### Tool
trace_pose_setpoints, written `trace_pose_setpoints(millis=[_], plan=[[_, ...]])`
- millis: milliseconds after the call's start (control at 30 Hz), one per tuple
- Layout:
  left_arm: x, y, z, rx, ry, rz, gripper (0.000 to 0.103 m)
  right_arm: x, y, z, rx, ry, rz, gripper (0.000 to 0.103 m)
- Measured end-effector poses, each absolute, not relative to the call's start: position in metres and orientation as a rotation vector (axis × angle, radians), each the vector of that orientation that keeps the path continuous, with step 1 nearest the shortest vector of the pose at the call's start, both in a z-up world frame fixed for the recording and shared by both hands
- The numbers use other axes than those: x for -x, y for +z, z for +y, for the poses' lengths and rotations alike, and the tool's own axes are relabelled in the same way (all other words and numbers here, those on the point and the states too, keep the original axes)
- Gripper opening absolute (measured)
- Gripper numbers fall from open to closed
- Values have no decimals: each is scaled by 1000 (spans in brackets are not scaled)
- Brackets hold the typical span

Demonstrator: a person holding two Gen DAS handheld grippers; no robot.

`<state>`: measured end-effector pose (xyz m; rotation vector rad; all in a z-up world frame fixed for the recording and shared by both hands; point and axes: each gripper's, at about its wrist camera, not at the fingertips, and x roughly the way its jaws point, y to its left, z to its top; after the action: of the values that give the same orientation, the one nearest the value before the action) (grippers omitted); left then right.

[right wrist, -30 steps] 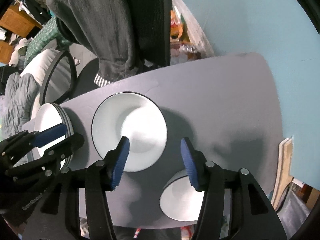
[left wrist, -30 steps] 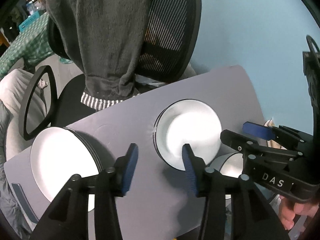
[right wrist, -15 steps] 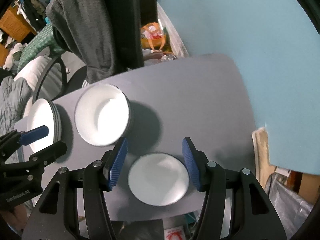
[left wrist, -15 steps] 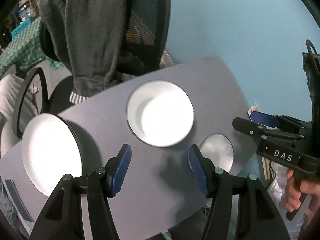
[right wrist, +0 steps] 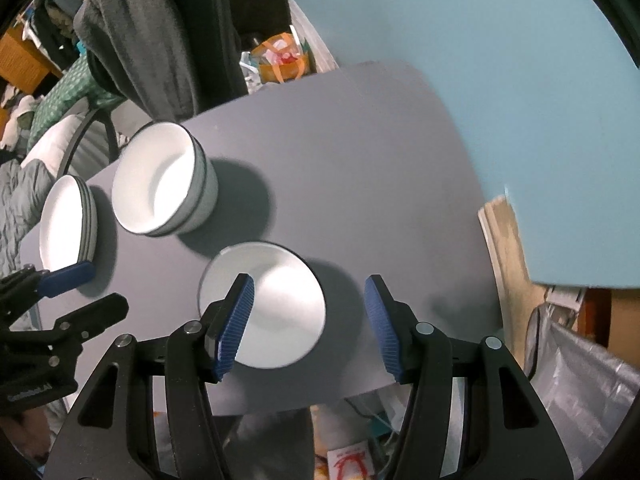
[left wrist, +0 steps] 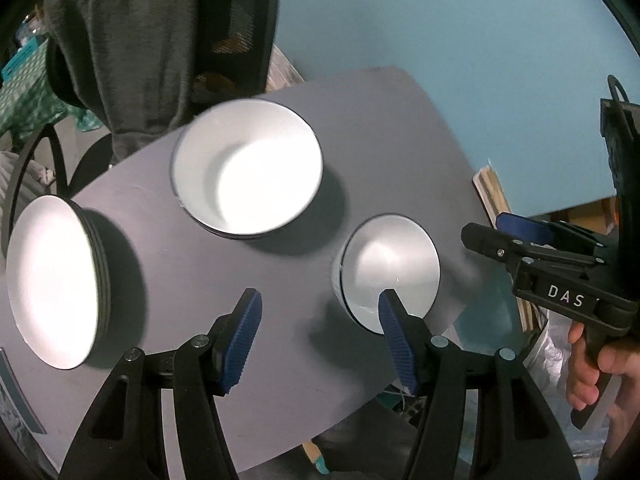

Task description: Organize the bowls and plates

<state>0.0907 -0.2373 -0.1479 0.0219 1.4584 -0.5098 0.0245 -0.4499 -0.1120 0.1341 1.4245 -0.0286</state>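
On the grey table (left wrist: 360, 128) (right wrist: 360, 152) stand a stack of white plates (left wrist: 52, 280) (right wrist: 66, 224) at the left, a stack of large white bowls (left wrist: 248, 168) (right wrist: 160, 188) in the middle, and a small white bowl (left wrist: 390, 268) (right wrist: 268, 308) near the front edge. My left gripper (left wrist: 320, 336) is open and empty above the table, between the plates and the small bowl. My right gripper (right wrist: 310, 320) is open and empty above the small bowl's right side; it also shows in the left wrist view (left wrist: 520, 232).
An office chair with a dark grey garment (left wrist: 152, 40) (right wrist: 160, 40) draped on it stands behind the table. A light blue wall (right wrist: 480, 60) is at the right. Bags and clutter (right wrist: 280, 60) lie on the floor. A wooden board (right wrist: 508, 240) leans by the table's right edge.
Both grippers have pulled back and risen from the table, so the bowls and plates look smaller and farther. The small bowl has come into full view near the front edge. Both grippers stay open.
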Motion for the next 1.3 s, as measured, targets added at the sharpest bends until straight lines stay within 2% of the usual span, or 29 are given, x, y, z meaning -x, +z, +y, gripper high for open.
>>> trace_pose_setpoints(millis=[900, 1233, 1300], plan=[[-85, -241, -287, -67, -481, 1577, 62, -7, -214, -485, -397, 1, 1509, 57], [-87, -255, -290, -40, -449, 1595, 62, -4, -223, -487, -377, 8, 1503, 57], [-87, -255, -290, -33, -444, 1592, 62, -6, -224, -486, -371, 12, 1502, 54]])
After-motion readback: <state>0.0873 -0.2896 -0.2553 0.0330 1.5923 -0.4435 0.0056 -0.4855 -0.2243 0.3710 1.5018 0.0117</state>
